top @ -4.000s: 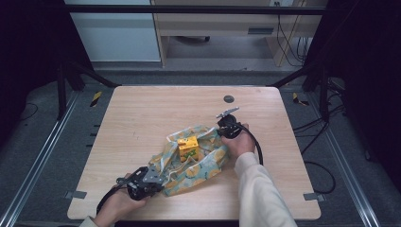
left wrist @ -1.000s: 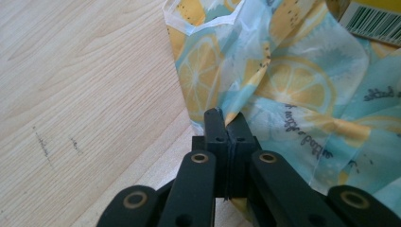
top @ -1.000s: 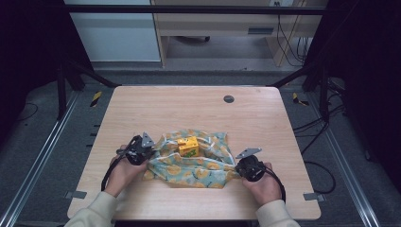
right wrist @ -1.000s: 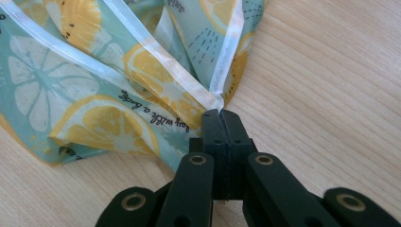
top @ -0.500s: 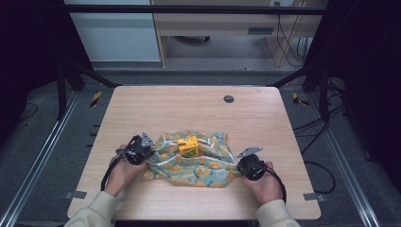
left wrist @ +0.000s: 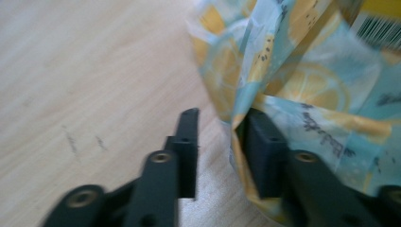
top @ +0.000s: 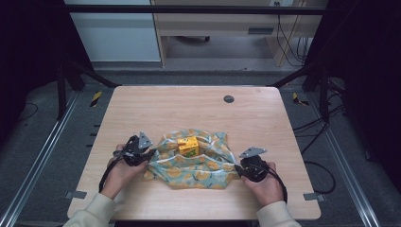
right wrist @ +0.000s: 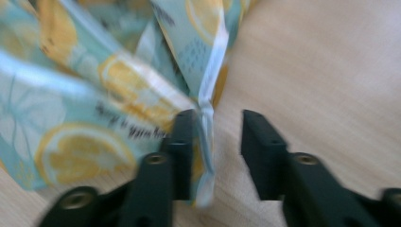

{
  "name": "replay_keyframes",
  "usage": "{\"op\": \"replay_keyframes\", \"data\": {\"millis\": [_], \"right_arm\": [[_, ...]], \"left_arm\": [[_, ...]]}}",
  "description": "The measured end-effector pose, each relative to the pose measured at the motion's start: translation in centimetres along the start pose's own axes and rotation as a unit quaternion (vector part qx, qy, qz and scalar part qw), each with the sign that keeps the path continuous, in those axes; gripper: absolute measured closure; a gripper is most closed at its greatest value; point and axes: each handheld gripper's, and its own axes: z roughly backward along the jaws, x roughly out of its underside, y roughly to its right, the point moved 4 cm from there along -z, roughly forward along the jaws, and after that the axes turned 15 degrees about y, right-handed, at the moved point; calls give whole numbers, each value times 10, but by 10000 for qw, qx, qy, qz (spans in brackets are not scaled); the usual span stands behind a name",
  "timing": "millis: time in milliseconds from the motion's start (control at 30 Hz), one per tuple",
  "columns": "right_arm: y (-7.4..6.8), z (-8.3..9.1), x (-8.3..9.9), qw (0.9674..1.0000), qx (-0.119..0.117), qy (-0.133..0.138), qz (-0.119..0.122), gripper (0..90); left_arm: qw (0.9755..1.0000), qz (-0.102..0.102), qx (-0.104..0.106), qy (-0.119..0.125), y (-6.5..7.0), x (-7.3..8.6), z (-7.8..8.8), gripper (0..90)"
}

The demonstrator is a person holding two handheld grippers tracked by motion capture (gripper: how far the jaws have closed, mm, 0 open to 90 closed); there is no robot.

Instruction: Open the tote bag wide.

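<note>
Cloth [top: 196, 165] let go, yellow box [top: 188, 145] on top.
Left claw [top: 150, 152] and right claw [top: 238, 169] just opened, probably loose; next, grab new corners.

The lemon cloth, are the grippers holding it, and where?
Nothing is held. Both grippers' jaws have just opened; the left gripper and right gripper stand open at the lemon-print cloth's side edges.

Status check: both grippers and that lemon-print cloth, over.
Left gripper and right gripper: fingers just opened, cloth edges loose between them. Lemon-print cloth spread on table, yellow box on it. Nothing in the way.
</note>
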Motion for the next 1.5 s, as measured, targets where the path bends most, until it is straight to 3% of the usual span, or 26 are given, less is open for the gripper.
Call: {"op": "replay_keyframes", "data": {"millis": [67,167,233,400,600,733,1000,1200,1500], "right_arm": [[-2,9,-8,9993,-12,381,-44,494],[-5,21,-21,9958,53,917,-13,378],[-4,27,-29,9926,126,1211,-24,316],[16,40,-33,9859,556,1560,-249,187],[39,49,-24,9812,998,1533,-619,133],[53,52,-16,9789,1216,1424,-821,106],[69,54,-6,9748,1458,1352,-1007,80],[80,53,4,9739,1531,1217,-1148,71],[89,43,21,9766,1424,786,-1405,66]], "left_arm": [[9997,77,-113,209,-3,-6,9,535],[9981,277,-71,546,-3,-15,21,477],[9975,244,-46,655,-2,-22,30,442],[9957,227,-163,885,-7,-32,49,372],[9929,573,-460,930,-30,-27,68,279],[9903,878,-643,859,-52,-13,76,233],[9872,1150,-959,553,-82,18,79,169],[9857,1290,-1023,360,-91,37,72,137],[9875,1270,-916,179,-92,53,61,94]]}}
